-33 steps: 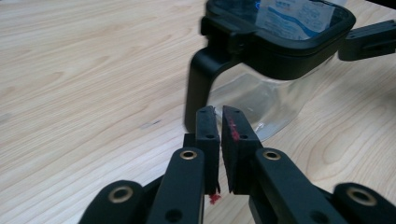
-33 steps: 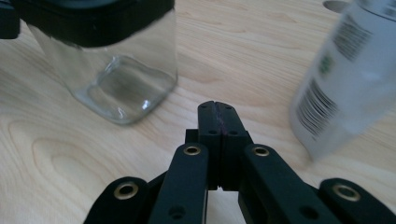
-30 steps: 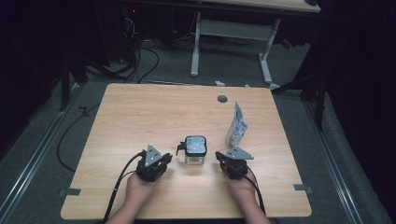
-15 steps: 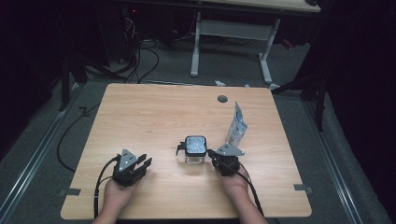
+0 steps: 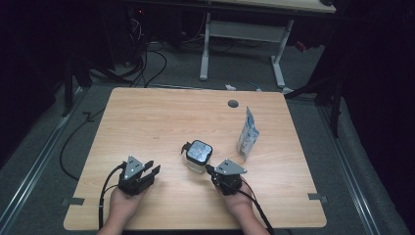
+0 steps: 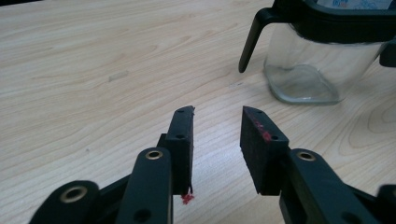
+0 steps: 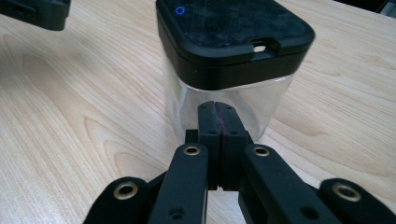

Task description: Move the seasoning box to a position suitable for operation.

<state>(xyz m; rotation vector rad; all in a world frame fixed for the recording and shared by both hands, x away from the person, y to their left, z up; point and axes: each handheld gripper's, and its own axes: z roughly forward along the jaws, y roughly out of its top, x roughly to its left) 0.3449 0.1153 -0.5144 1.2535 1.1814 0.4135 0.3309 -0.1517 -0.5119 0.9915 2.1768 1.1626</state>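
High view | jar between tongs | right tongs pressed together just beside it | left tongs spread, just opening, empty, apart

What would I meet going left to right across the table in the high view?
Left gripper → clear jar with black lid → right gripper → upright blue-and-white packet.
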